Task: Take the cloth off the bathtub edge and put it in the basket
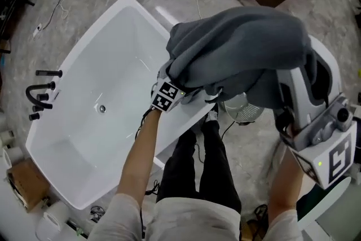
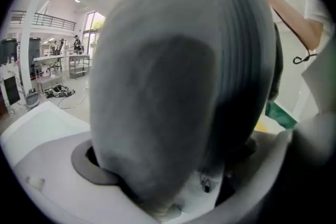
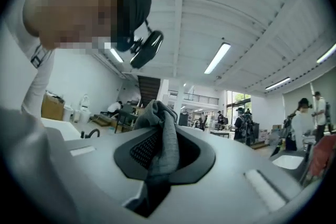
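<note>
A white bathtub (image 1: 96,70) fills the left half of the head view, seen from above. A big grey cloth (image 1: 242,48) is held up, bunched, at upper centre and right, above the tub's near rim. The right gripper (image 3: 160,160), at lower right in that view, has its jaws closed on a narrow fold of the cloth. The left gripper (image 2: 157,196), at centre, has its jaws clamped on a thick bunch of it. A black faucet (image 1: 42,93) stands at the left edge.
</note>
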Tool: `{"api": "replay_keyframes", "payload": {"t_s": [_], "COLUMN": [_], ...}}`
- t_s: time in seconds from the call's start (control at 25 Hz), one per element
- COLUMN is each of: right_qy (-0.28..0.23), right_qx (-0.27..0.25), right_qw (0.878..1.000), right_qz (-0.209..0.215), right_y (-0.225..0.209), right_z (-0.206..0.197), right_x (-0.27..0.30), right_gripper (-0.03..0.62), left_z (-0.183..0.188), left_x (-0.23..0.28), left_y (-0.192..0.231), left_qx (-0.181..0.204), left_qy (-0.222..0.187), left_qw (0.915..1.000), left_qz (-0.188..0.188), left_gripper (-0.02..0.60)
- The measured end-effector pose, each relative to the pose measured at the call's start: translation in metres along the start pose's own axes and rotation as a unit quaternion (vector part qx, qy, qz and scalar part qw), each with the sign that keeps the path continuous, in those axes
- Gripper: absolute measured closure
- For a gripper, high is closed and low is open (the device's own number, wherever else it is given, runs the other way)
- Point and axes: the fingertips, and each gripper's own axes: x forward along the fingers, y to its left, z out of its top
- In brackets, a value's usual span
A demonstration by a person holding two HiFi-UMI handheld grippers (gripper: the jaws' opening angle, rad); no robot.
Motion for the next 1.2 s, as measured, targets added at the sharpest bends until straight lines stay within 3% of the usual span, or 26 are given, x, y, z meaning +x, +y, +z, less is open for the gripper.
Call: {"api": "replay_keyframes", "payload": {"t_s": [0.08,0.12,0.16,0.2,0.32,0.52,0.76,1.0,1.2], "right_qy": [-0.031,-0.038,-0.037,-0.032,-0.006,0.059,0.144,0.168,0.211], "right_qx": [-0.003,-0.006,-0.006,-0.005,0.009,0.043,0.106,0.193,0.195], "right_qw": [0.998,0.995,0.992,0.988,0.974,0.945,0.902,0.879,0.877], "right_qz": [-0.057,-0.09,-0.122,-0.15,-0.228,-0.32,-0.394,-0.402,-0.385], "right_y": [-0.039,-0.059,-0.077,-0.095,-0.133,-0.147,-0.133,-0.106,-0.08], "right_z": [0.022,0.026,0.024,0.018,-0.012,-0.092,-0.206,-0.29,-0.327], "right_x": [-0.045,-0.072,-0.099,-0.125,-0.201,-0.297,-0.376,-0.401,-0.412], "right_gripper": [0.56,0.56,0.56,0.56,0.56,0.56,0.56,0.56,0.559], "left_z": [0.014,0.023,0.034,0.046,0.07,0.122,0.18,0.19,0.173], "left_x": [0.014,0.019,0.023,0.028,0.046,0.07,0.119,0.153,0.17], "left_y": [-0.013,-0.018,-0.02,-0.02,-0.024,-0.056,-0.172,-0.273,-0.33], "left_qx": [0.01,0.015,0.016,0.012,0.002,-0.015,0.008,0.008,0.005], "left_qy": [-0.012,-0.023,-0.036,-0.046,-0.059,-0.101,-0.111,-0.102,-0.077], "left_qw": [0.9998,0.9995,0.9992,0.9988,0.9983,0.994,0.9855,0.9759,0.9734], "left_qz": [-0.012,-0.012,-0.008,-0.001,0.004,-0.039,-0.128,-0.193,-0.215], "left_gripper": [-0.026,0.094,0.325,0.444,0.465,0.472,0.472,0.472,0.472]}}
